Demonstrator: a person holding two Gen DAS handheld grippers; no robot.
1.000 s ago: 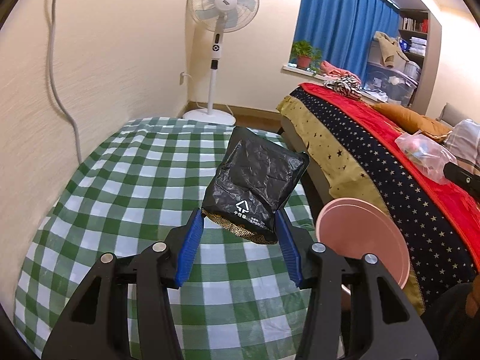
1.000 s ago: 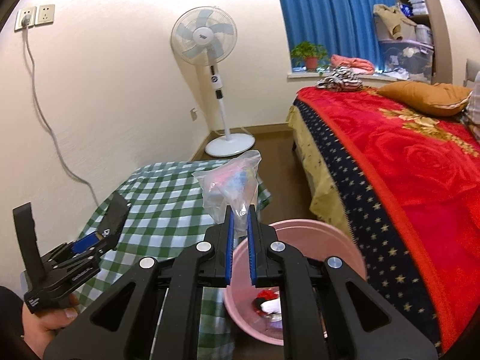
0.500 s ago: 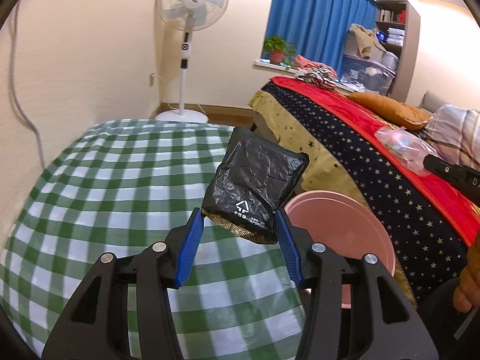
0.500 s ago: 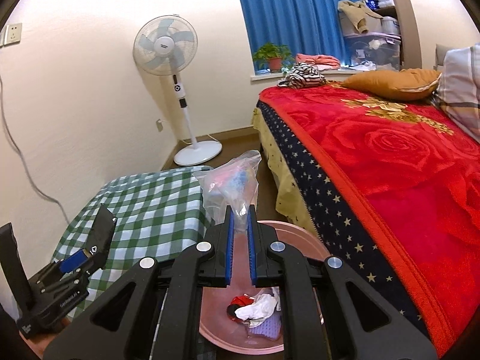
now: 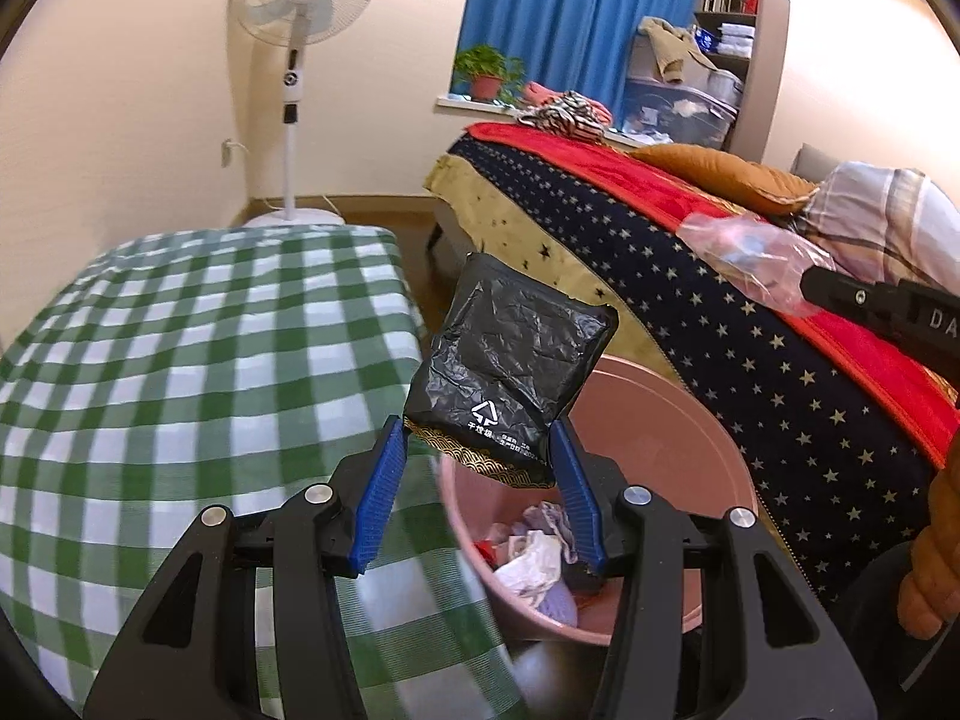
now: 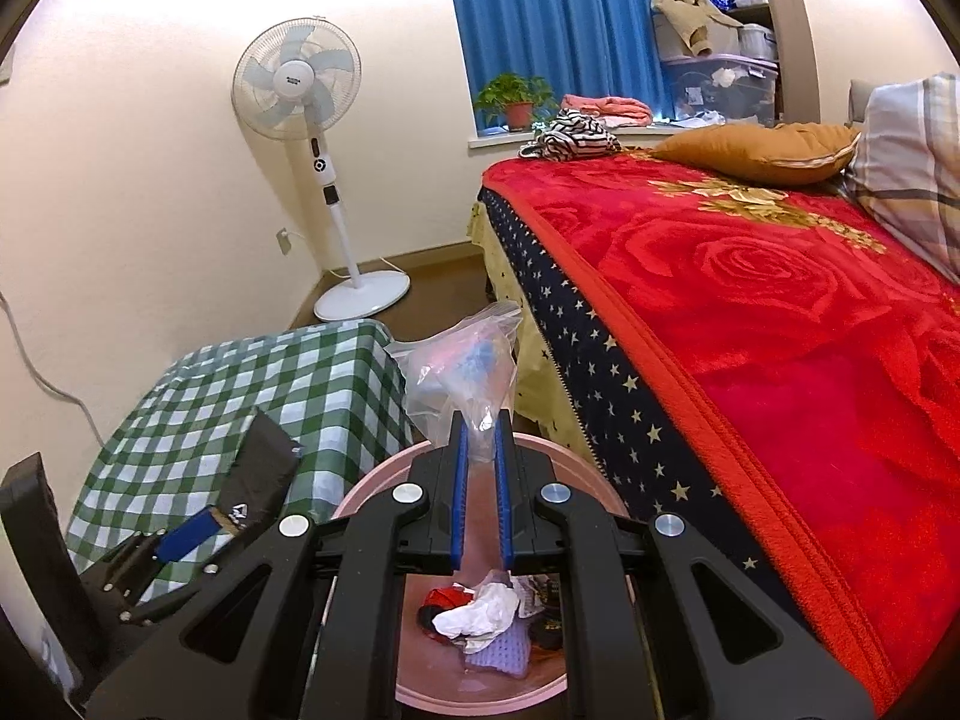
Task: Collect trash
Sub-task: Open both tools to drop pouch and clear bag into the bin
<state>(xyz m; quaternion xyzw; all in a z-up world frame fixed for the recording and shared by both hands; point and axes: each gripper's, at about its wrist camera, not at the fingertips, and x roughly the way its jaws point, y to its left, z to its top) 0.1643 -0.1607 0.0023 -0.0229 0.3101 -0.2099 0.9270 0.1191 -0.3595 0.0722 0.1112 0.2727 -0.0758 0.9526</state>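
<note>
My left gripper [image 5: 477, 429] is shut on a crinkled black packet [image 5: 513, 363], held upright over the near rim of a pink bin [image 5: 666, 426]. My right gripper [image 6: 480, 426] is shut on the neck of a clear plastic bag [image 6: 465, 360] with pink and blue bits inside, above the same pink bin [image 6: 576, 468]. The bin holds crumpled paper, a red scrap and lilac cloth. In the right wrist view the black packet [image 6: 261, 468] and left gripper [image 6: 222, 519] show at lower left. In the left wrist view the clear bag [image 5: 747, 261] shows at right.
A table with a green checked cloth [image 5: 180, 360] stands left of the bin. A bed with a red blanket [image 6: 780, 312] and starred navy skirt lies right. A white standing fan [image 6: 312, 120] stands by the wall. A person's hand [image 5: 936, 546] shows at the right edge.
The left gripper carried the black packet rightward off the table to above the bin. The right gripper sank with the clear bag, and the bin's contents came into view.
</note>
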